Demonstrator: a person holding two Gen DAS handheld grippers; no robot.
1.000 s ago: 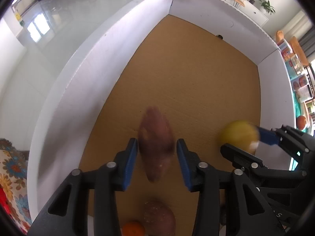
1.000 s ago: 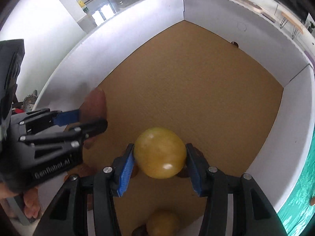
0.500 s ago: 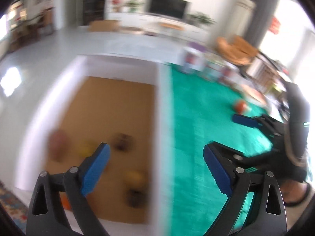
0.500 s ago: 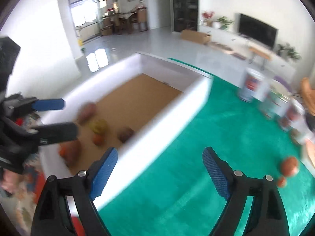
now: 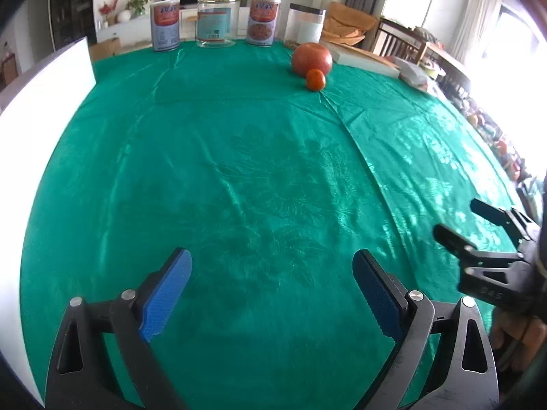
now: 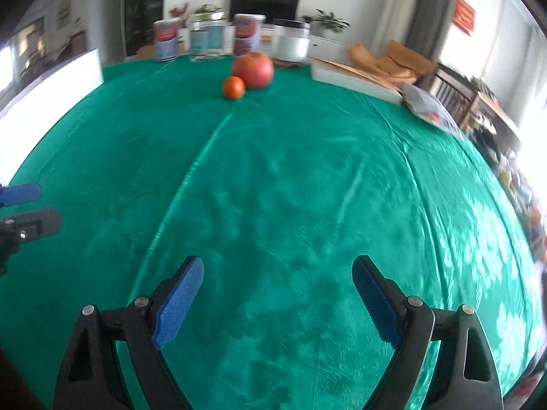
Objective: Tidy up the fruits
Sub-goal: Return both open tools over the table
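The left tool [image 5: 271, 294] stands wide open with nothing between its blue pads, and the right tool [image 6: 277, 299] is likewise spread wide and empty; both have just been opening. Each hangs over bare green cloth on the surface [image 5: 259, 177], well apart from any fruit. At the far side of the surface a large red fruit [image 5: 311, 58] sits with a small orange one [image 5: 315, 79] touching or just beside it. Behind them stand tins and jars [image 5: 214, 20], and the white box wall [image 5: 41, 102] shows at the left edge. The risk ahead, as I judge it, lies in how close the two fruits sit: a tool closing on one may nudge the other and set it rolling toward the jars. The glossy, wrinkled cloth may also let a round fruit slip off the pads.
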